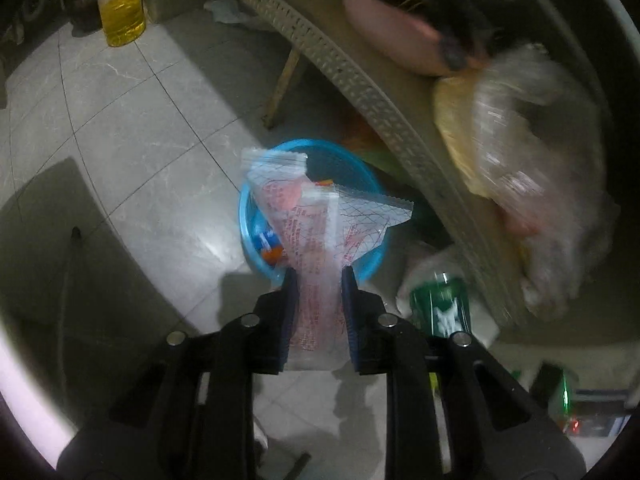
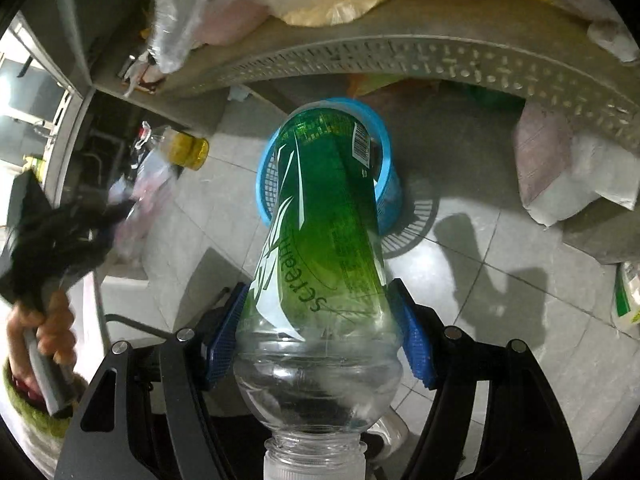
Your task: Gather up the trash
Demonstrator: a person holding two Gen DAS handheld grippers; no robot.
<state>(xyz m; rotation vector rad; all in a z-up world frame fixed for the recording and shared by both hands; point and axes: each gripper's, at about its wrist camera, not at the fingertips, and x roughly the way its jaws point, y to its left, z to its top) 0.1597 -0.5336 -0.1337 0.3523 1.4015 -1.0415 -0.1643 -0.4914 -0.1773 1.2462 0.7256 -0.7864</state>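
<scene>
Left claw [image 1: 319,284] holds one clear wrapper [image 1: 320,224] loosely over one blue basket [image 1: 370,184]; right claw [image 2: 320,320] pinches one green bottle [image 2: 324,220] (label readable there only).

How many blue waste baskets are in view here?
1. The blue basket stands on the tiled floor beside the table, straight ahead of both tools; others could be hidden under the table.

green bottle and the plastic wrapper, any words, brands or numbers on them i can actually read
"scream" reads along the green label of the bottle, held in the right gripper.
Barcode and fine print on that label: too small to read.
Red print on the clear wrapper between the left gripper's jaws: blurred, unreadable.
The white marks on the bottle in the left wrist view: blurred.
</scene>
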